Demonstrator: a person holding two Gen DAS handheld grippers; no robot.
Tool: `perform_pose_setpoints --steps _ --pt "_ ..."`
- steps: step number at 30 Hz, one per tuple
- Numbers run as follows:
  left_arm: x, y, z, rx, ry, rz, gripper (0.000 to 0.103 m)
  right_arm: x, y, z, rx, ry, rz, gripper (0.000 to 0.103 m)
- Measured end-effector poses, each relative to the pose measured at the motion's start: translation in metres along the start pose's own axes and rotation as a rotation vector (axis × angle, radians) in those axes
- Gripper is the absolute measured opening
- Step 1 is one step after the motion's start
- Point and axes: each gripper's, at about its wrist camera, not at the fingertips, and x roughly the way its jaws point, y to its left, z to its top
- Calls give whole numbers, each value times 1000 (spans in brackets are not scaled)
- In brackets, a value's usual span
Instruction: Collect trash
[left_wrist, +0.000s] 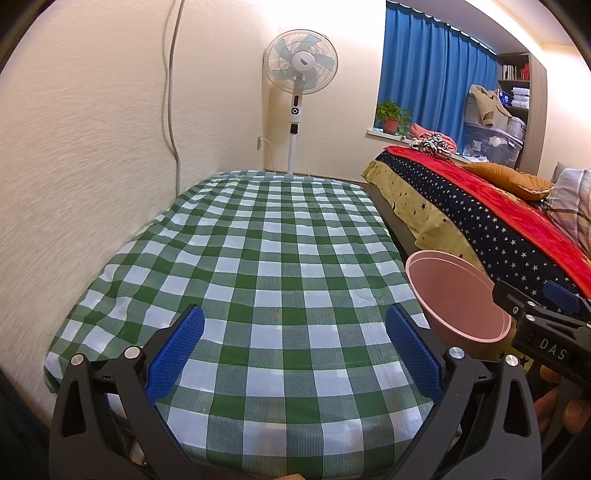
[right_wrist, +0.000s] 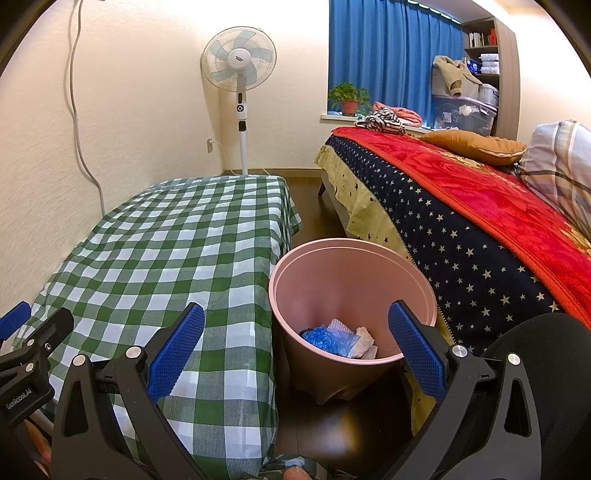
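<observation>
Green-and-white checked cloth (left_wrist: 258, 258) fills the left wrist view, the left gripper (left_wrist: 293, 350) spread wide above it, holding nothing. Over to the right wrist: right gripper (right_wrist: 295, 350) also gaping, hanging over the pink bin (right_wrist: 351, 280) between table and bed (right_wrist: 480, 221), blue and white trash (right_wrist: 332, 339) lying inside.

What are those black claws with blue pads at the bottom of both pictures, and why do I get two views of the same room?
They are hand-held grippers, one in each of a person's hands, each carrying its own camera looking along its fingers. One picture comes from the left gripper, over the checked tablecloth. The other comes from the right gripper, over a pink bin on the floor between table and bed. Both grippers are open and hold nothing. No trash shows on the cloth; crumpled blue and white trash lies in the bin.
</observation>
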Motion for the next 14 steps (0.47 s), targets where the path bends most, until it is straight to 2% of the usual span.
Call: perform_pose_setpoints --steps 14 --pt "4 5 3 2 5 2 95 0 0 0 0 0 -2 98"
